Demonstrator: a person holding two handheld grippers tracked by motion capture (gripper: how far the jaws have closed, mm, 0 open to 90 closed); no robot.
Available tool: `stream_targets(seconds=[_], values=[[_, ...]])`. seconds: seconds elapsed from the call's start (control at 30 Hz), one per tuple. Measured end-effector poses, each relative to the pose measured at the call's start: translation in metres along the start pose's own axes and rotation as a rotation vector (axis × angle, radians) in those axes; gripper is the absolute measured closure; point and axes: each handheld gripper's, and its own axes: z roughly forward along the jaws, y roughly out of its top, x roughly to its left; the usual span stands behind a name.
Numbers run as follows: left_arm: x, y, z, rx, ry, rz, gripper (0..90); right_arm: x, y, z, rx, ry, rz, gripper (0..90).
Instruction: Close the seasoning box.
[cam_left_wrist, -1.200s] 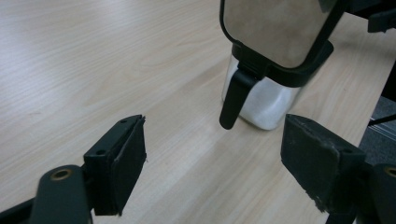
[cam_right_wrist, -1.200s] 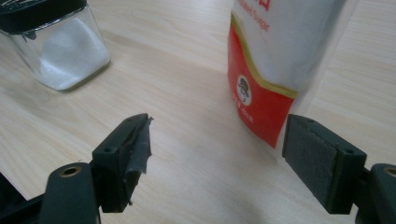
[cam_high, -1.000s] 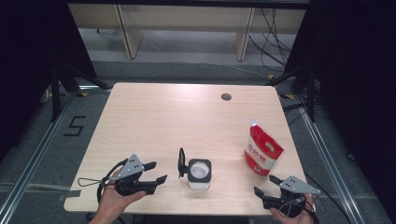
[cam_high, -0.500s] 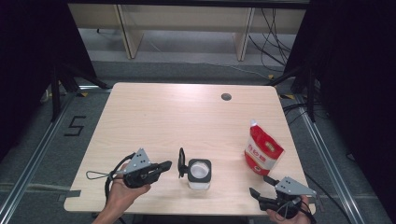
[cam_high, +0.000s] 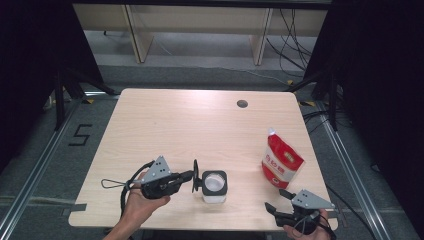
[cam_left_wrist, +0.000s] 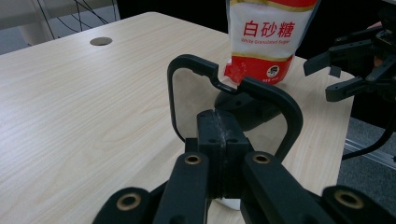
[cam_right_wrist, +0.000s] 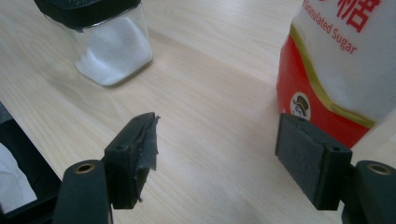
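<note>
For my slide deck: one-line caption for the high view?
Left gripper shut beside the jar's open lid; right gripper open near sugar bag.

jar (cam_high: 214, 186) left of sugar pouch (cam_high: 281, 163)

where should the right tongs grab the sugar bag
Grip the sugar bag near its narrow top by the spout, coming from the open table side on its left. It stands upright and bulges toward the base, so the flatter upper part probably fits between the open right tongs more easily.

Bright even overhead light, soft shadows
</note>
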Motion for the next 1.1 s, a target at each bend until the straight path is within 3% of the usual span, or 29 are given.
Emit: stream_targets(seconds=[0.17,0.23,0.33,0.53,0.63,0.77,0.83,0.87,0.93,1.1], values=[[0.0,0.003,0.003,-0.004,0.0,0.005,89.0,0.0,0.001,0.001,-0.011,-0.008,-0.009,30.7],[0.0,0.004,0.003,-0.003,0.008,0.004,89.0,0.004,0.001,-0.001,0.014,-0.012,0.017,30.7],[-0.001,0.007,0.006,-0.002,0.008,0.011,89.0,0.002,0.002,0.002,0.001,-0.011,-0.021,30.9],[-0.006,0.01,0.015,0.002,-0.005,0.034,89.0,0.003,0.002,0.002,-0.001,-0.007,-0.016,31.8],[-0.009,0.011,0.018,0.017,-0.009,0.046,89.0,0.005,0.002,0.001,0.007,-0.007,0.007,32.2],[-0.013,0.01,0.026,0.039,-0.01,0.06,89.1,0.005,0.002,0.001,0.008,-0.012,-0.001,32.3],[-0.014,0.01,0.03,0.046,-0.013,0.065,89.1,0.006,0.002,0.0,0.023,-0.007,0.024,32.3],[-0.014,0.01,0.031,0.052,-0.015,0.07,89.1,0.006,0.002,0.001,0.017,-0.003,0.024,32.4],[-0.016,0.01,0.034,0.057,-0.019,0.066,89.1,0.002,0.002,0.002,-0.004,-0.007,-0.021,32.4],[-0.02,0.008,0.041,0.072,-0.032,0.07,89.0,0.003,0.002,0.002,0.002,-0.011,-0.008,32.4]])
